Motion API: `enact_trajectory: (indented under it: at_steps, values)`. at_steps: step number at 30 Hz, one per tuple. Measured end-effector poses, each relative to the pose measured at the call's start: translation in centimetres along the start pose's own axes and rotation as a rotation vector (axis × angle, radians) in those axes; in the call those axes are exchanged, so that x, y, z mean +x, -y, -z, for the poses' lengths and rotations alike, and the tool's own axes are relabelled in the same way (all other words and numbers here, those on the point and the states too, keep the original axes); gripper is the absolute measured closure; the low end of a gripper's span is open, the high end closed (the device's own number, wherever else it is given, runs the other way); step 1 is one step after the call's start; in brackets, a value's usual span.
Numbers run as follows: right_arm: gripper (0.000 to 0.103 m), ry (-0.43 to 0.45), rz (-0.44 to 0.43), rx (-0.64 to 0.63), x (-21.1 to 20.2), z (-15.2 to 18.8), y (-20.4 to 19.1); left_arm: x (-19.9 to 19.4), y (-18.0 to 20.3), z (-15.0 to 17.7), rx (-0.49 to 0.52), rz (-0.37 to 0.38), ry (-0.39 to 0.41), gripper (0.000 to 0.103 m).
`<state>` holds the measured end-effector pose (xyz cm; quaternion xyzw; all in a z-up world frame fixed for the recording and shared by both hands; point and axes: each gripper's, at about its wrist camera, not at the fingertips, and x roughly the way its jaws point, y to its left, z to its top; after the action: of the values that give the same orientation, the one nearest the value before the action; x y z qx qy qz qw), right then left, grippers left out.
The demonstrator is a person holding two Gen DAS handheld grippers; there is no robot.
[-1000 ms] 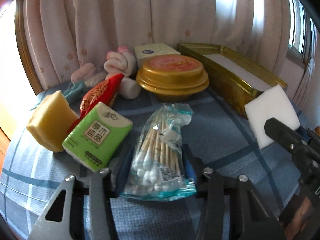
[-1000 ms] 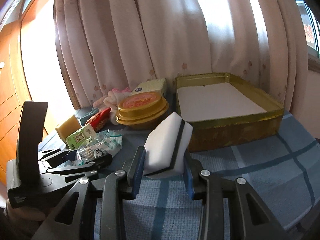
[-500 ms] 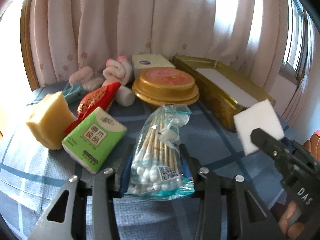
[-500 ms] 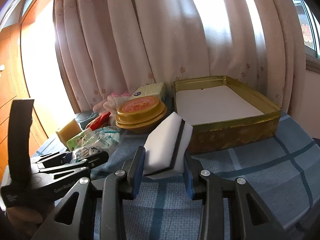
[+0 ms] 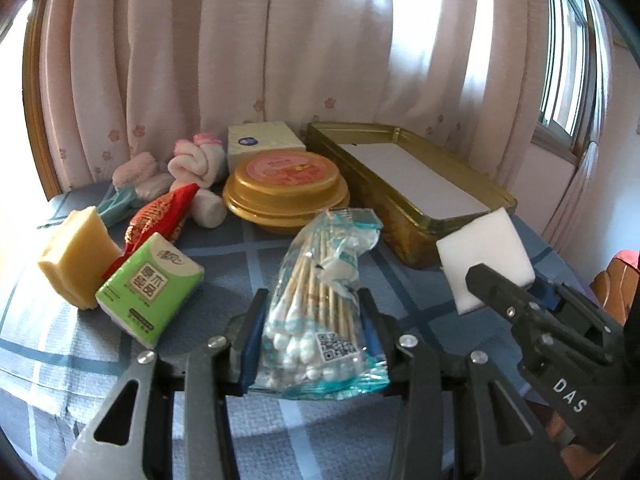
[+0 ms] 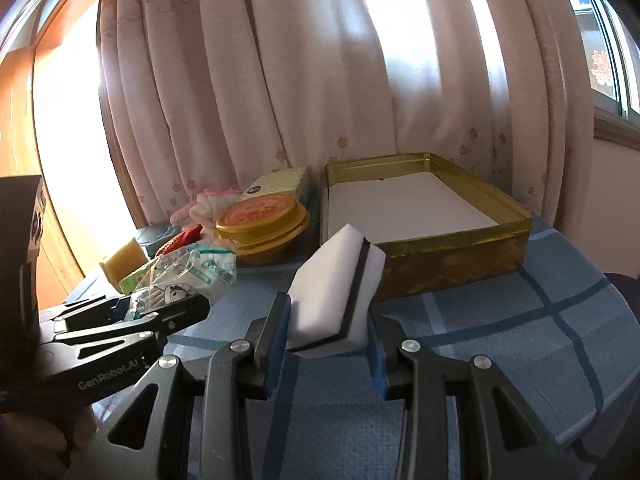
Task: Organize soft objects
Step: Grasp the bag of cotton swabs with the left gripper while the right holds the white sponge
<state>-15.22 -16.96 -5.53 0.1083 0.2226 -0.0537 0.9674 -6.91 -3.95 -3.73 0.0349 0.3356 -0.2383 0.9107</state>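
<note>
Left gripper (image 5: 310,336) clamped on a clear bag of cotton swabs (image 5: 320,316), blue-padded fingers (image 5: 253,340) pressing both sides of the bag, swab heads down near the grip, bag raised above the blue checked desk (image 5: 224,252). Right gripper (image 6: 328,344) clamped on a white sponge with a dark middle layer (image 6: 336,292), held tilted, just in front of the open gold tin (image 6: 452,256) lined in white. Beside the left gripper, on the desk: a green tissue pack (image 5: 150,284) leaning against a yellow sponge (image 5: 74,256), a red packet (image 5: 162,216) behind them, rolled pink-and-white towels (image 5: 196,160) farther back. Round gold lidded container (image 5: 286,184) between the towels and the tin, a pale box (image 5: 264,144) behind it, pink curtains (image 5: 240,48) at the back.
</note>
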Motion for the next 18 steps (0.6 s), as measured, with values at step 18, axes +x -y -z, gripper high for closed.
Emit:
enact_trajectory:
  at_steps: [18]
  values:
    - [0.065, 0.092, 0.138, 0.006, -2.1, -3.2, 4.8, -0.5, 4.5, -1.8, 0.055, 0.071, 0.065, 0.061]
